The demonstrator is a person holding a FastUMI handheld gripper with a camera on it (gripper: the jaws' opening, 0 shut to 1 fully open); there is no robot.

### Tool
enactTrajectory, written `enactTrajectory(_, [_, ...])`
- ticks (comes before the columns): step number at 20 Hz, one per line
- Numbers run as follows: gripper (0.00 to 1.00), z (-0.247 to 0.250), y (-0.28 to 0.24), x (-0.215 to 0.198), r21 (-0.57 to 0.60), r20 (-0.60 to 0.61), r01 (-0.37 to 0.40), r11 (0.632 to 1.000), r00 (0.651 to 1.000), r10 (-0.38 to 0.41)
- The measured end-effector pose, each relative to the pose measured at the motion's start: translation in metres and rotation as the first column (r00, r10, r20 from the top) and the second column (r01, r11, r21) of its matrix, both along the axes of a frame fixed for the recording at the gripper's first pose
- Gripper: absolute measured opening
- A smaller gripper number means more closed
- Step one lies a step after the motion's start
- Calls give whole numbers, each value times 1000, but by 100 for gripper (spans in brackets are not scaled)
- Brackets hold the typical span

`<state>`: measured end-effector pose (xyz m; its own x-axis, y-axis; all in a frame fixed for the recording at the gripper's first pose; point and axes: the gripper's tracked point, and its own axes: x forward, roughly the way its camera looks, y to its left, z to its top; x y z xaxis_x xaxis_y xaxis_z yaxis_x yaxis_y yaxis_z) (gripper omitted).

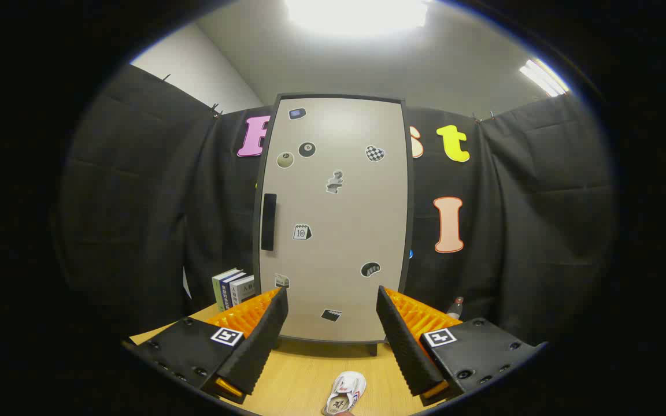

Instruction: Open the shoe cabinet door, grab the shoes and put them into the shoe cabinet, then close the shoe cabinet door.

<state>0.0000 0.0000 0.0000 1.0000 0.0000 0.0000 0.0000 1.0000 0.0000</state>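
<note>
Nearest to the camera, the gripper [332, 323] is held above a wooden table [298, 375] with its two fingers spread wide apart, and nothing is between them or pressed by them. Each finger has a black ribbed pad on the inner side, an orange body behind it and a black block with a small square marker on top. On the table, low between the two fingers and a little closer to the right one, lies a small white shoe [344, 394] with its opening turned up; it touches neither finger. Just beyond the fingertips stands the shoe cabinet [336, 219], tall and light grey with a dark frame, resting on the far part of the table. Its door is closed, and a black vertical handle [269, 222] sits on the left side of the door, about at the middle of its height. Several small stickers are scattered over the door. To the left of the cabinet, beside its bottom corner, a few books [233, 288] stand upright. To the right of the cabinet, behind the right finger, the top of a small bottle [456, 307] is visible. Behind everything hangs the black cloth wall, and above it are a pale ceiling and bright lamps
</note>
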Motion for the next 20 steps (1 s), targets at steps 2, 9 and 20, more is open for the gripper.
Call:
enactTrajectory(2, [97, 1, -2, 1, 6, 2, -3, 1000, 1000, 3])
enactTrajectory(9, [97, 1, 2, 6, 10, -8, -28, 1000, 1000, 29])
enactTrajectory(20, [97, 10, 22, 30, -19, -30, -76, 997, 997, 76])
